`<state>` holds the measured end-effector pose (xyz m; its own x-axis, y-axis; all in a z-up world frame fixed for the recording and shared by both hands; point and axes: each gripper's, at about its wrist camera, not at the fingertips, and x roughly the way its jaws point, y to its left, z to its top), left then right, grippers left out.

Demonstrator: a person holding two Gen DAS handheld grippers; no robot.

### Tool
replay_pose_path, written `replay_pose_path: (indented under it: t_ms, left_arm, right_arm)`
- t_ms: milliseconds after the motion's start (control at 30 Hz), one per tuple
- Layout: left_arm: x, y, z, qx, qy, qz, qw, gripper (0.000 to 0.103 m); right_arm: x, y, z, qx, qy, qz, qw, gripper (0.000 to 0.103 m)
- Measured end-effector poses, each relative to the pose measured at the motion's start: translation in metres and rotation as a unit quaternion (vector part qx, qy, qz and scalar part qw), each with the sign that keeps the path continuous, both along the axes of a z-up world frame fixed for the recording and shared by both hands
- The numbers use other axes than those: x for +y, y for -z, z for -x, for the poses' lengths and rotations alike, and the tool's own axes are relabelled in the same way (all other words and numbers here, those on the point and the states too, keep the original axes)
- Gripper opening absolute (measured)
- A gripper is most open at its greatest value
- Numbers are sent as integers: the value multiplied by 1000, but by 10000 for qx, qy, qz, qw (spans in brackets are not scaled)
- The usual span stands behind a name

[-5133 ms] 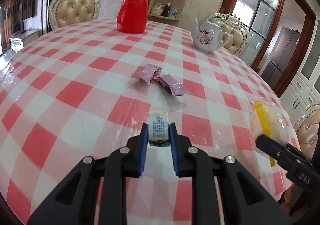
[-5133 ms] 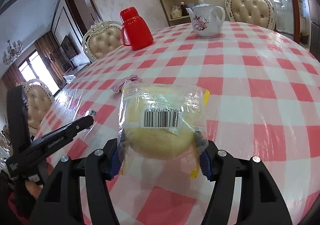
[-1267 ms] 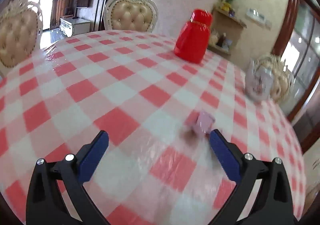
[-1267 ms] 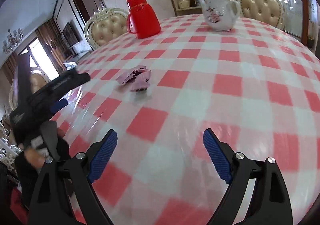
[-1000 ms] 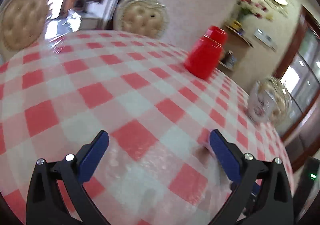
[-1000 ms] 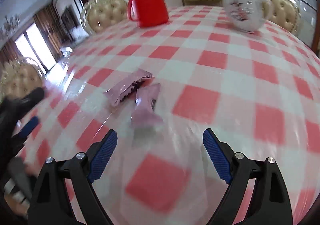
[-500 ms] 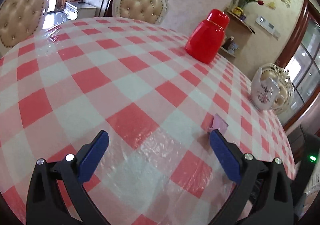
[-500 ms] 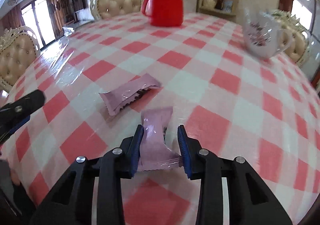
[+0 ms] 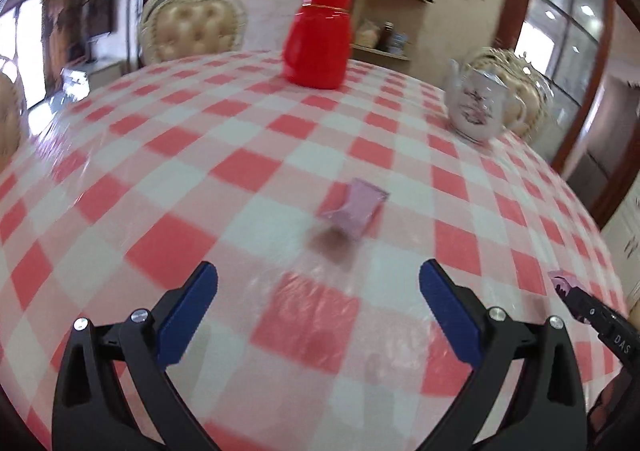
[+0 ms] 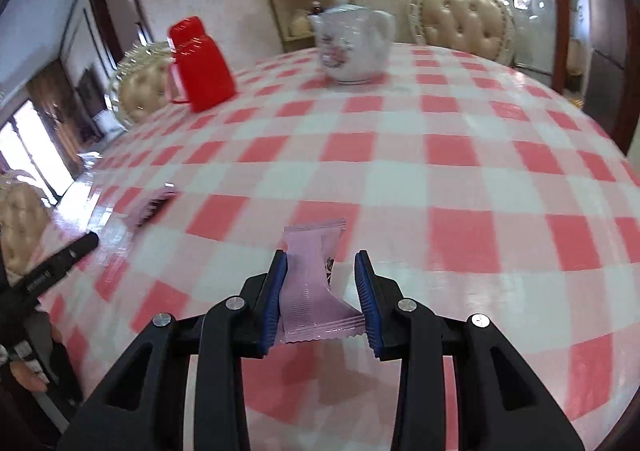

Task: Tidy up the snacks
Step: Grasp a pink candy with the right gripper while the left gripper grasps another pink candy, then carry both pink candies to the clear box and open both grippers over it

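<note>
Between the right gripper's (image 10: 321,291) clamped fingers sits a pink snack packet (image 10: 316,279); left gripper (image 9: 318,315) gapes empty.

A red plastic jug (image 9: 318,35) stands at twelve o'clock on the red-and-white checked tablecloth (image 9: 248,171). A white floral porcelain teapot (image 9: 476,107) sits at two o'clock.

Each view is taken from a gripper, looking forward and steeply down along its fingers, close above the checked worktop (image 9: 248,171). The red jug (image 9: 318,37), the teapot (image 10: 352,47) and the far chairs are shared by both views.
</note>
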<state>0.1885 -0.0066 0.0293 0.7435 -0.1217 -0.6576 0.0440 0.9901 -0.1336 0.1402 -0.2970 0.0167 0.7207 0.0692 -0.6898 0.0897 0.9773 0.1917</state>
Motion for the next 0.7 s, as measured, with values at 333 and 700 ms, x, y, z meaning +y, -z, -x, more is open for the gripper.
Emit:
replay_pose_path:
  t_ms: [333, 700]
  left_arm:
    - [-41, 17, -86, 611, 365, -771, 9945, 63]
    - [-60, 10, -47, 254, 888, -776, 9927, 33]
  right_arm:
    - [12, -3, -4, 49, -276, -20, 9996, 35]
    - [10, 2, -5, -5, -335, -273, 9991, 35]
